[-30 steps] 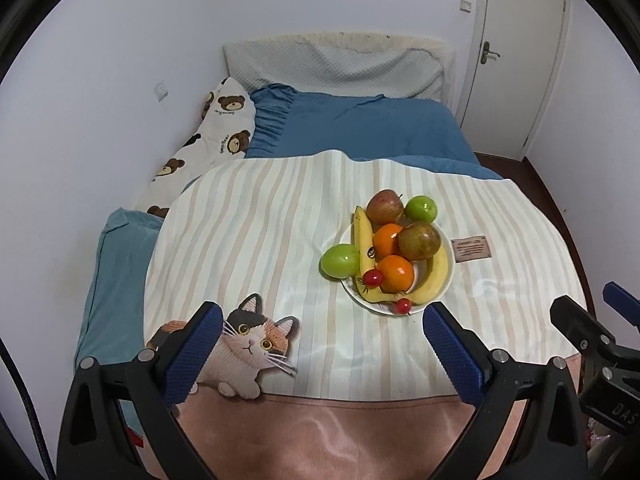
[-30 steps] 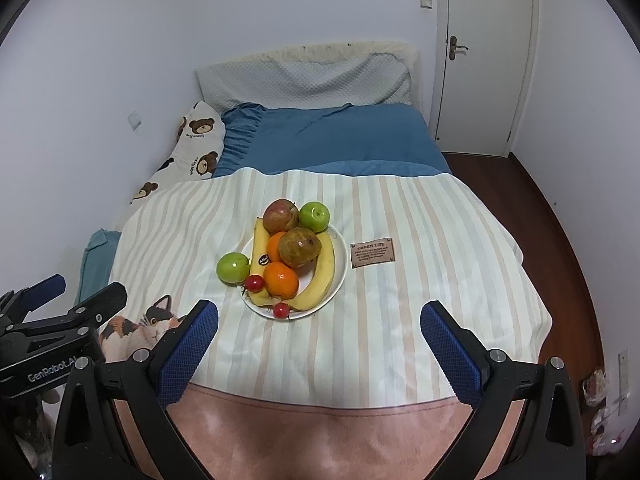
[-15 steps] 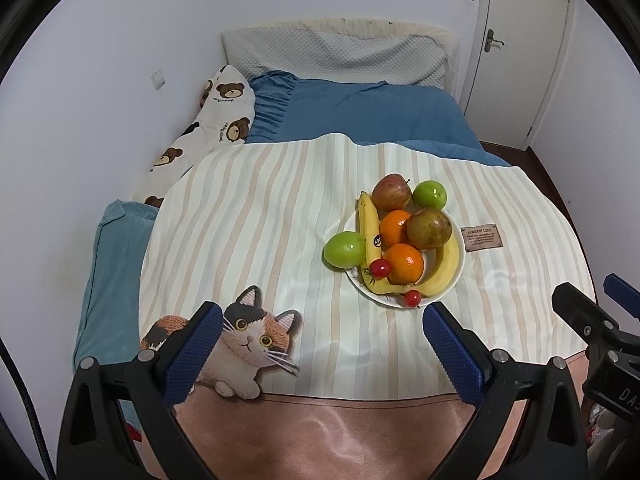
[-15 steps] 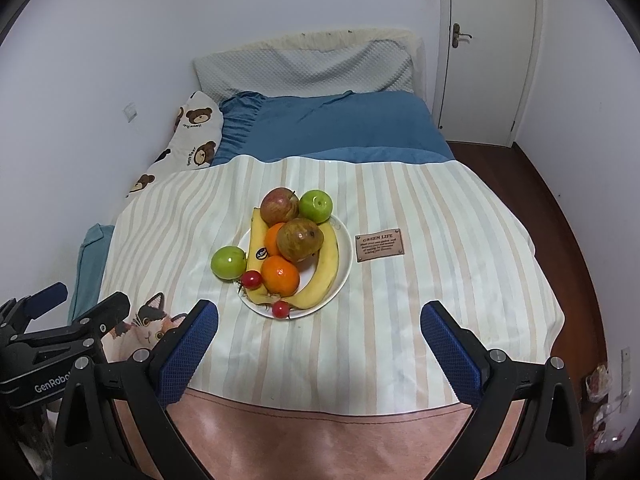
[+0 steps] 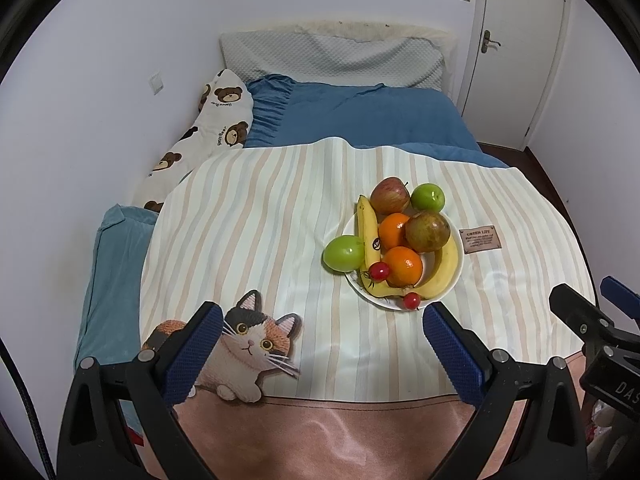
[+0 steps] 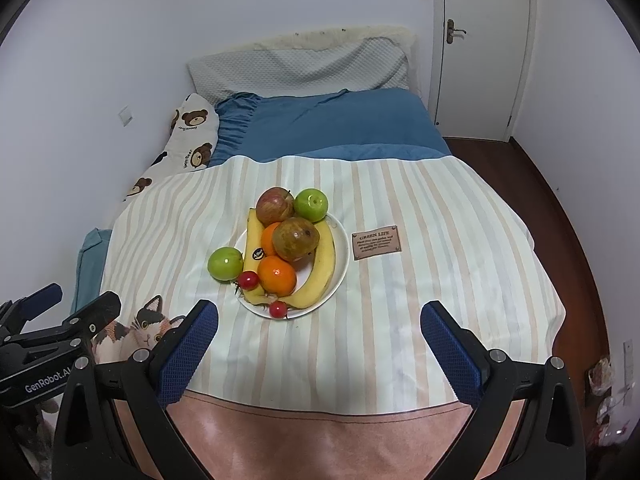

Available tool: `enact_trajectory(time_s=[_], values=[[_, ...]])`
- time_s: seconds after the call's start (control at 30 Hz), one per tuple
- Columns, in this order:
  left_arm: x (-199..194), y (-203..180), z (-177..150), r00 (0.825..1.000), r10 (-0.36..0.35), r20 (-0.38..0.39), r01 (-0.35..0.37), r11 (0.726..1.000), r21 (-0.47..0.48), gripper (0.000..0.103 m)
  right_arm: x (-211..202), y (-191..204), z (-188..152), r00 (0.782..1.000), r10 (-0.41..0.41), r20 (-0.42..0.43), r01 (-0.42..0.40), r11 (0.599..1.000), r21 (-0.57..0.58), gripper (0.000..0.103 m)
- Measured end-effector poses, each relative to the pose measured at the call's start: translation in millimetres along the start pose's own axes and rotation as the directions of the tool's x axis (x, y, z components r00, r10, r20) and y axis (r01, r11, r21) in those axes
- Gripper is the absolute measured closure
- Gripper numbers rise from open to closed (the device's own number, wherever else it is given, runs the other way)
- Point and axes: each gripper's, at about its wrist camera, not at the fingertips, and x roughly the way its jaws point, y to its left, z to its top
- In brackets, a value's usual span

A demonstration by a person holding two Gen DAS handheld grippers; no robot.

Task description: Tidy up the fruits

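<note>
Your left gripper [image 5: 320, 344] and right gripper [image 6: 318, 340]: both wide open, empty, short of plate [image 6: 342, 268] | plate overfull, so green apple [image 6: 225, 263] sits off its left rim.

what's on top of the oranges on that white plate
A brownish-red round fruit rests on the two oranges, leaning against the curved banana. The white plate beneath them is mostly covered.

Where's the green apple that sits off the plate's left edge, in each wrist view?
Left wrist: the green apple lies right of centre, against the white plate.
Right wrist: the green apple lies left of centre, by the same plate.
Shared landmark: the brown label patch, right of the plate.
</note>
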Motion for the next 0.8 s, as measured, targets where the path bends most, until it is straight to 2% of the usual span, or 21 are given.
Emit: enact_trajectory(time_s=[0.8], values=[[-4.3,1.2,1.7,1.000,-0.001,0.012,0.001,1.000,0.012,0.001,-0.8,-1.4,0.8,1.000,-0.007,-0.003,0.007,1.000,0.009,0.000]])
